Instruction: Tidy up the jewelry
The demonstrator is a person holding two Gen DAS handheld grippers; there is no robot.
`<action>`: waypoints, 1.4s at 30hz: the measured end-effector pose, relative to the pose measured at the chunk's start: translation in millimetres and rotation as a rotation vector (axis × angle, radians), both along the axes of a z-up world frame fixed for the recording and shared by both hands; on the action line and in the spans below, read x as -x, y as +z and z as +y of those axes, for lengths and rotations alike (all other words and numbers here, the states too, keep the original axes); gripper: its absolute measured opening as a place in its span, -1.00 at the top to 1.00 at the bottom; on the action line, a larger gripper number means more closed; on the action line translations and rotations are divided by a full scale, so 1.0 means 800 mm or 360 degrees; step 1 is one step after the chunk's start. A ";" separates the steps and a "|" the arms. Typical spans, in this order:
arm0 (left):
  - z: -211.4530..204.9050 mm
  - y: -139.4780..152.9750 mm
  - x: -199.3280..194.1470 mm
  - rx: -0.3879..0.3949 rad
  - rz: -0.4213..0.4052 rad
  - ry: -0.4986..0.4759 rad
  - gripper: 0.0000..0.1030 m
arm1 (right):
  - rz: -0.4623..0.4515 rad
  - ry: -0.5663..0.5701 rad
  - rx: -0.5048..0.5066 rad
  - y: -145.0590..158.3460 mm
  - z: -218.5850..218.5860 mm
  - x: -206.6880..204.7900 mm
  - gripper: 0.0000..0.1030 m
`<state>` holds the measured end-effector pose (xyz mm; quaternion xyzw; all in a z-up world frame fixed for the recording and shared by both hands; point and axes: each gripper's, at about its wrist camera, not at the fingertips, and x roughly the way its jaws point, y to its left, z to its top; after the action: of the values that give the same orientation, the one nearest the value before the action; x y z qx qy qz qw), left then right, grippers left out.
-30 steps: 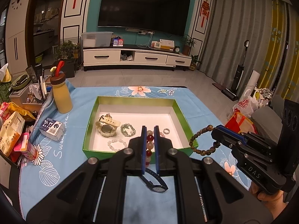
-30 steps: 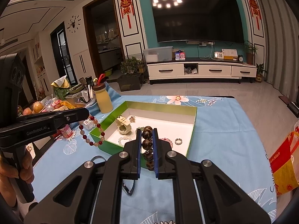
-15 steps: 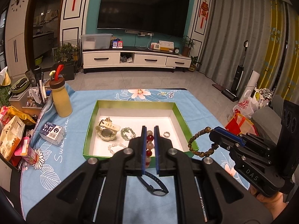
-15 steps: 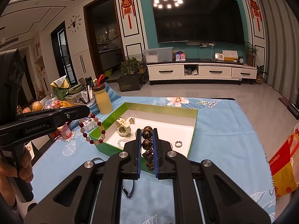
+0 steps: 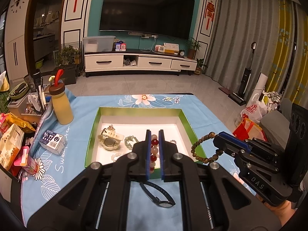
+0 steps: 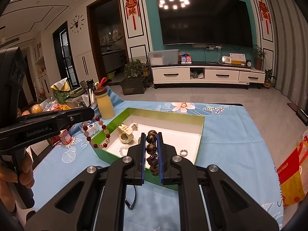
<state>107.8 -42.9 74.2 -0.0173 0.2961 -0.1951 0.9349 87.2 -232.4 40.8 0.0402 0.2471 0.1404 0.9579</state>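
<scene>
A green box [image 5: 97, 127] with a white floor lies on the blue tablecloth and holds a cream watch [image 5: 108, 137], a green bracelet [image 5: 130, 140], a pale bead bracelet and a ring [image 6: 183, 152]. My left gripper [image 5: 154, 134] is shut on a red and white bead bracelet [image 5: 154, 150], held above the box's near edge; it hangs from that gripper in the right wrist view [image 6: 97, 132]. My right gripper [image 6: 150, 136] is shut on a brown bead bracelet [image 6: 151, 144], which shows as a loop in the left wrist view [image 5: 202, 148] over the box's right edge.
A dark wristwatch [image 5: 159, 197] lies on the cloth in front of the box. A yellow bottle [image 5: 60, 104], a small blue-white box [image 5: 51, 138] and snack packets [image 5: 11, 144] crowd the table's left side. Small beads [image 5: 171, 99] lie at the far edge.
Both grippers have risen and moved slightly toward the box, each still holding its bracelet. The box looks a little farther below in both views.
</scene>
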 end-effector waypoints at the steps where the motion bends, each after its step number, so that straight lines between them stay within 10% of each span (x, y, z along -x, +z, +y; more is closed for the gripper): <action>1: -0.001 0.000 -0.002 -0.0001 -0.0001 0.0000 0.86 | 0.0000 0.0001 -0.0001 0.000 0.000 0.000 0.79; 42: -0.010 -0.003 -0.052 -0.0038 -0.0012 -0.0005 0.86 | 0.0000 -0.0032 -0.0011 -0.013 -0.006 -0.028 0.79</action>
<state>149.5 -50.9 72.0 -0.0050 0.2948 -0.1931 0.9358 109.5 -237.4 30.5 0.0460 0.2461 0.1317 0.9591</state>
